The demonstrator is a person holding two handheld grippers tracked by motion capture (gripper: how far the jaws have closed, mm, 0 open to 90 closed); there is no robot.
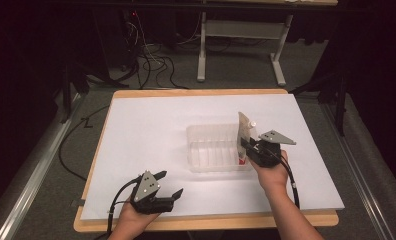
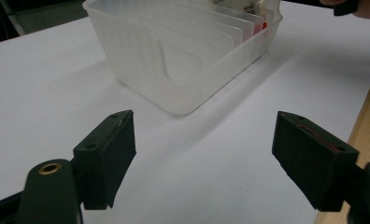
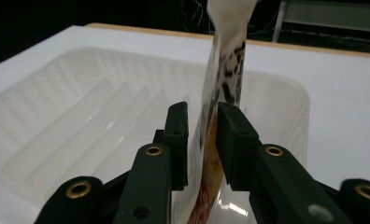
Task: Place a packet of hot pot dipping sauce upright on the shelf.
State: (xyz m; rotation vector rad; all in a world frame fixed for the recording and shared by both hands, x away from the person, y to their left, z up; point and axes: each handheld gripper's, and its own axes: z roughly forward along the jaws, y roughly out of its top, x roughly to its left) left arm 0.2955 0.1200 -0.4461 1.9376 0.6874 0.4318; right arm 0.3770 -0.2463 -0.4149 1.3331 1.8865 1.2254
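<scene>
**Right gripper pinches a pouch over the bin, left gripper waits wide open**

Here is the white-covered wooden worktop (image 1: 151,120) seen from the high view, and just right of its middle sits the clear, ribbed plastic organiser bin (image 1: 211,145) with its row of thin divider slots. At the bin's 3 o'clock end, the right gripper (image 1: 247,145) comes in from the person's right hand (image 1: 272,174), and its jaws are closed down on a flat, printed foil pouch with a white spout (image 1: 244,131). The pouch stands nearly upright, top edge leaning slightly toward 11 o'clock, its lower part down inside the rightmost end of the bin.

In the right gripper view, the two black jaws sit narrowly apart with the pouch (image 3: 223,79) sandwiched between them; red and yellow print shows below the pads, black and white print above. The bin's (image 3: 80,116) dividers fan away to the left.

Over at 7 o'clock on the worktop, the left gripper (image 1: 171,185) rests in the left hand (image 1: 133,215), near the front edge and well apart from the bin. The left gripper view has the jaws spread wide with nothing between them but white surface, the bin (image 2: 183,56) ahead at 12 o'clock, a touch of red showing at its far end.
</scene>
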